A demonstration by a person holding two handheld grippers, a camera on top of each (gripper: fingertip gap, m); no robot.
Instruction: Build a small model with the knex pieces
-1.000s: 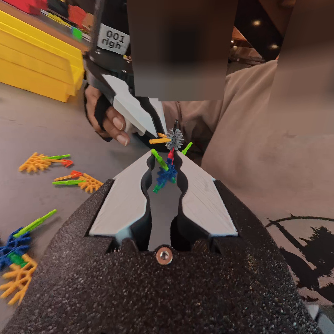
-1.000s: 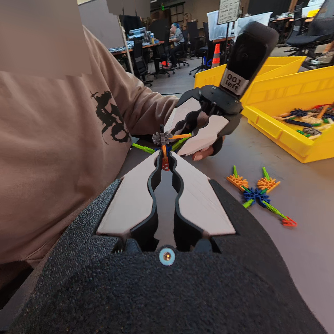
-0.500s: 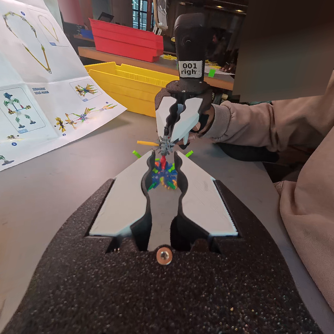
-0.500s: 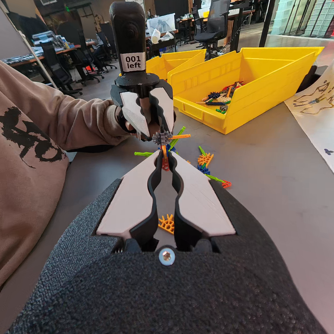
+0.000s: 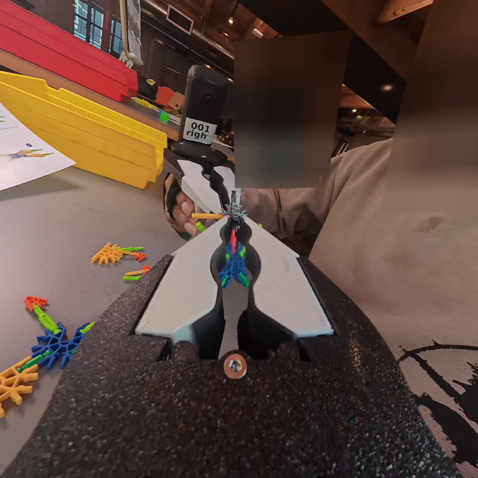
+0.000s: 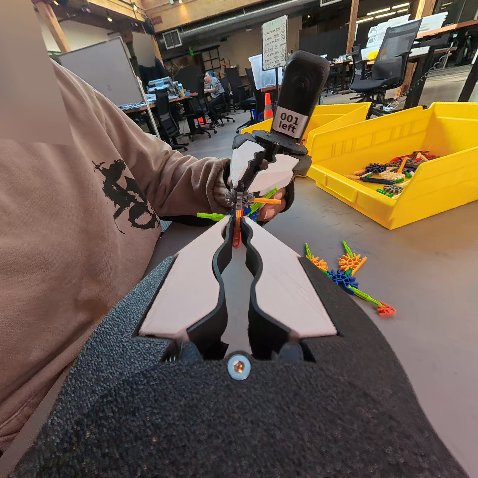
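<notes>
A small rod-and-connector toy assembly is held up between both grippers. It has a grey snowflake connector (image 5: 234, 210) with a black rod and an orange rod, plus a blue connector (image 5: 234, 266) with green rods. My left gripper (image 5: 234, 220) is shut on the dark rod just under the grey connector, and the blue connector sits between its fingers. My right gripper (image 6: 236, 219) is shut on the orange rod with a red end (image 6: 236, 232) below the grey connector (image 6: 239, 198). The left gripper (image 6: 239, 185) faces it from above. The right gripper (image 5: 225, 207) also shows in the left wrist view.
Loose assemblies of orange, blue and green pieces (image 5: 55, 344) (image 6: 344, 278) lie on the grey table (image 6: 413, 258). A yellow bin (image 6: 403, 207) holds several pieces. Another yellow bin (image 5: 77, 134) and a printed sheet (image 5: 23, 160) stand at the left. A person's beige sleeve (image 6: 181, 176) is close by. Both grippers' tips are close together, under 4 cm apart.
Both grippers swung round with the assembly. My left gripper's fingertips, apart around the blue connector before, have closed together near the grey connector. The right gripper keeps its grip.
</notes>
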